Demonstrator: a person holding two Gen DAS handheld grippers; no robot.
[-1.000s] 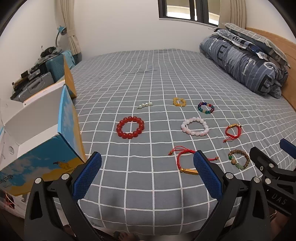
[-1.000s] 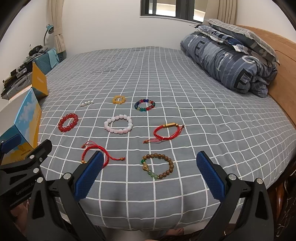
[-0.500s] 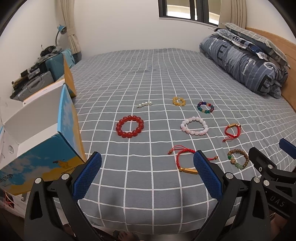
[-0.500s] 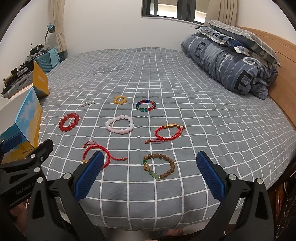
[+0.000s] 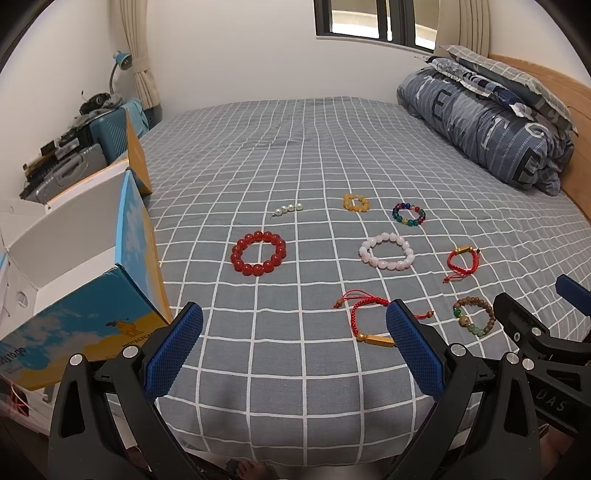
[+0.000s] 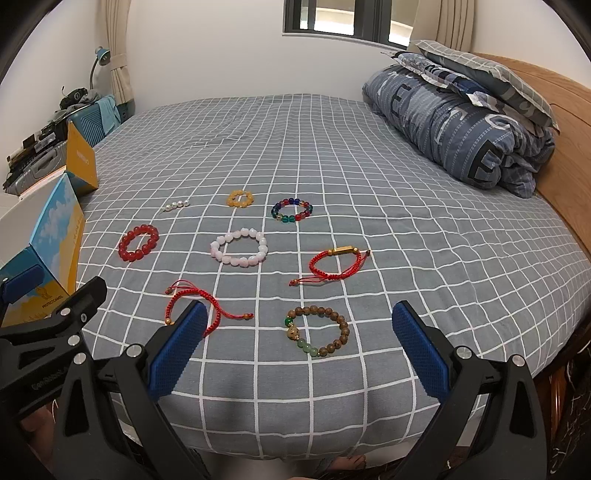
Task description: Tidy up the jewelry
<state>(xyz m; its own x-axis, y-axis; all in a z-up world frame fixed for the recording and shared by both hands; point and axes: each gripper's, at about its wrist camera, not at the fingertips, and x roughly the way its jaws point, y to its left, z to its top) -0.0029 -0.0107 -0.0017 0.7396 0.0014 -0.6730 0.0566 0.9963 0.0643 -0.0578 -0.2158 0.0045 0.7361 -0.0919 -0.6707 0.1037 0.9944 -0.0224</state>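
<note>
Both tools hang at the near edge of the bed with their blue pads spread wide and nothing between them. The left gripper (image 5: 293,341) has the near red cord bracelet (image 5: 365,314) partly hidden behind its right finger; only the gold bar at the cord's end pokes out beside the pad. Ahead of it and slightly left lies the red bead bracelet (image 5: 258,253), and farther on the short pearl strand (image 5: 289,209).

The right gripper (image 6: 297,341) has the wooden bead bracelet (image 6: 318,335) lying directly between and just ahead of its fingers, touching neither. Beyond that sits a second red cord bracelet (image 6: 330,266), to its left the pale pink bead bracelet (image 6: 239,246), and farthest out the yellow bead bracelet (image 6: 240,198) and the multicoloured glass bead bracelet (image 6: 291,209) (each piece lies apart from the others).

An open cardboard box (image 5: 92,258), blue and yellow outside and white inside, stands just to the left of the left gripper at the bed's edge.

Everything rests on a grey bedsheet (image 6: 332,147) with a white grid. A rolled blue duvet (image 6: 454,118) lies far right against a wooden headboard (image 6: 554,147); suitcases (image 5: 74,166) stand far left, and a window (image 6: 336,18) sits in the white wall ahead.
</note>
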